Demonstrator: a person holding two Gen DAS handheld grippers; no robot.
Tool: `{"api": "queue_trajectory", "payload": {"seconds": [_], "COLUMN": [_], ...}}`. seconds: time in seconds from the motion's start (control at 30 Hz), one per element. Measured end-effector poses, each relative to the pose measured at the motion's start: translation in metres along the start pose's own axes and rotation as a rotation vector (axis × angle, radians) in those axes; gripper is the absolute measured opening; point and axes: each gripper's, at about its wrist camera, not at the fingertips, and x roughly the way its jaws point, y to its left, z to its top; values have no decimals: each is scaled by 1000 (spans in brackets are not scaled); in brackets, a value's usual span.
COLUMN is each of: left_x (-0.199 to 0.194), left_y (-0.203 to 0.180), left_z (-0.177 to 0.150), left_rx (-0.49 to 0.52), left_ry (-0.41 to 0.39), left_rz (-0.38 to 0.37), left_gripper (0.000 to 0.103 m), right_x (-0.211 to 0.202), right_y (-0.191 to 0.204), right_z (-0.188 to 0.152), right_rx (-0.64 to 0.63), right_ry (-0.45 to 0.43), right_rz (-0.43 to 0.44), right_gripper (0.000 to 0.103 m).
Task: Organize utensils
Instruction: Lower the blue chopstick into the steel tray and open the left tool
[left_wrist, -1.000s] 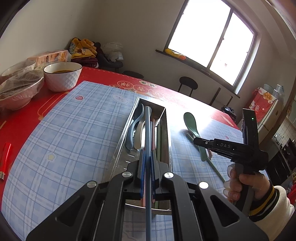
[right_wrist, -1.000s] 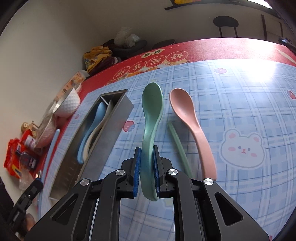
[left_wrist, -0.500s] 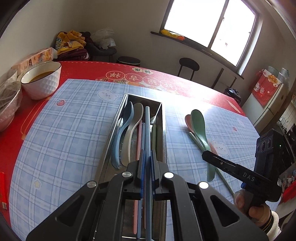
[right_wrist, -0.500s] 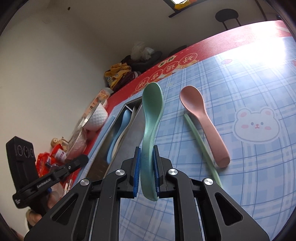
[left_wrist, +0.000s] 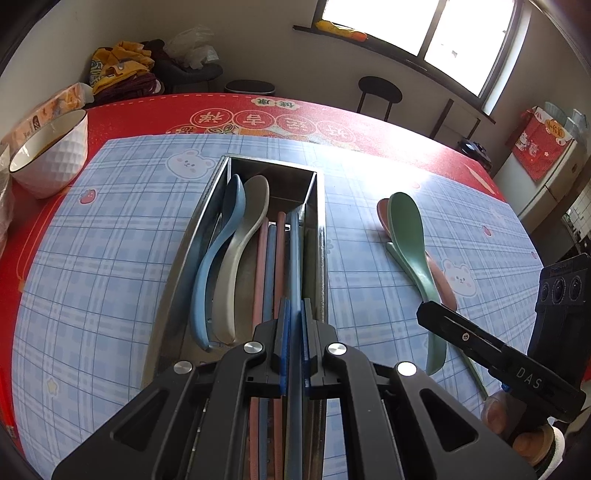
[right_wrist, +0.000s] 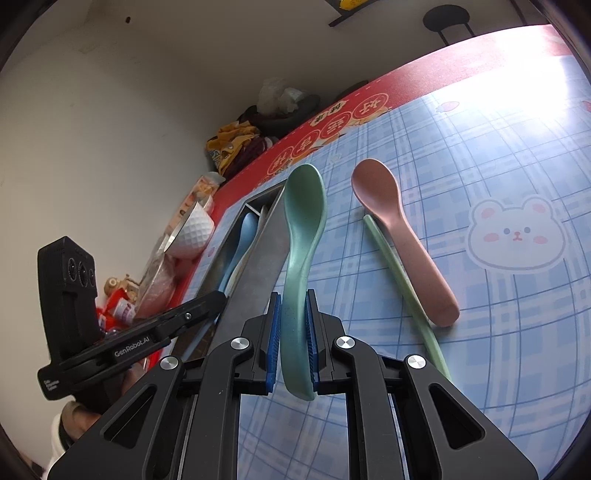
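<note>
My left gripper (left_wrist: 293, 347) is shut on a blue chopstick (left_wrist: 294, 258) that points along the steel utensil tray (left_wrist: 177, 258), over its right side. In the tray lie a blue spoon (left_wrist: 221, 254), a grey spoon (left_wrist: 240, 251) and pink and blue chopsticks (left_wrist: 271, 266). My right gripper (right_wrist: 293, 339) is shut on a green spoon (right_wrist: 301, 236) and holds it above the mat, right of the tray (right_wrist: 258, 258). A pink spoon (right_wrist: 399, 236) and a green chopstick (right_wrist: 402, 284) lie on the mat.
A white bowl (left_wrist: 50, 155) stands at the table's left on the red cloth (left_wrist: 147, 114). The blue checked mat (left_wrist: 92, 258) covers the middle. Packets and clutter (right_wrist: 122, 306) sit at the far left edge. Stools (left_wrist: 378, 94) stand beyond the table.
My left gripper has moved forward over the tray with the blue chopstick. My right gripper has lifted the green spoon off the mat and swung it toward the tray.
</note>
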Motion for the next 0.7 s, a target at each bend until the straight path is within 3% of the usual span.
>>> {"api": "queue_trajectory", "payload": {"seconds": [0.27, 0.43, 0.7], "left_x": [7, -13, -59], "left_y": [2, 2, 5], "left_z": [-1, 0, -38], "left_rx": [7, 22, 142], "left_ry": [25, -27, -201], "left_rz": [-7, -8, 83], "left_gripper": [7, 8, 36], "right_x": [4, 5, 5], "right_y": [1, 1, 0], "right_z": [1, 1, 1], "right_rx": [2, 2, 2], "right_ry": [7, 7, 8], "right_rz": [1, 1, 3], "right_gripper": [13, 13, 13]}}
